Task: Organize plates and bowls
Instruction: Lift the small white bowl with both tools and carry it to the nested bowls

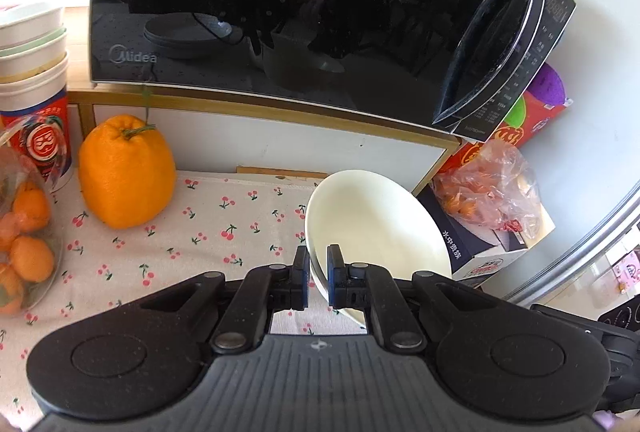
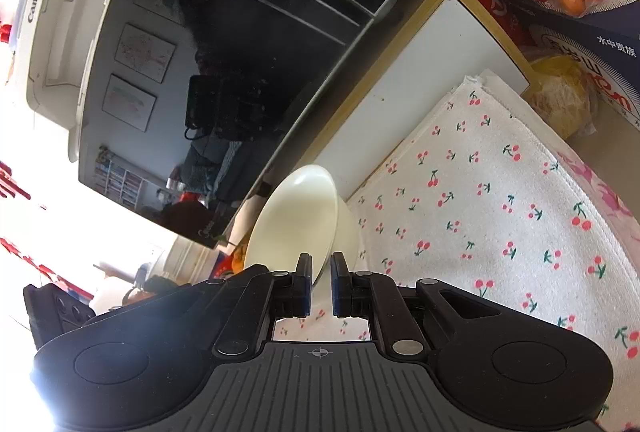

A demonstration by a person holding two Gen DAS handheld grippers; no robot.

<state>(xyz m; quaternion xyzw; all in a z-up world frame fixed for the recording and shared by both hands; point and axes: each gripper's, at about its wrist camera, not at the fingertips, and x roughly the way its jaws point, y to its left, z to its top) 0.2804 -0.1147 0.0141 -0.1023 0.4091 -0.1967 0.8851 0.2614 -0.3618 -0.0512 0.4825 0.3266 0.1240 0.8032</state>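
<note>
Left wrist view: our left hand-held gripper [image 1: 318, 278] clamps the rim of a cream bowl [image 1: 380, 228], tilted above the cherry-print cloth [image 1: 200, 232], with a big orange [image 1: 126, 172] to the left and the Midea microwave [image 1: 280, 4] behind.

Right wrist view: our right hand-held gripper [image 2: 321, 282] pinches the rim of another cream bowl [image 2: 296, 216], tipped on edge beside the microwave [image 2: 224, 72], over the cloth [image 2: 480, 192].
</note>
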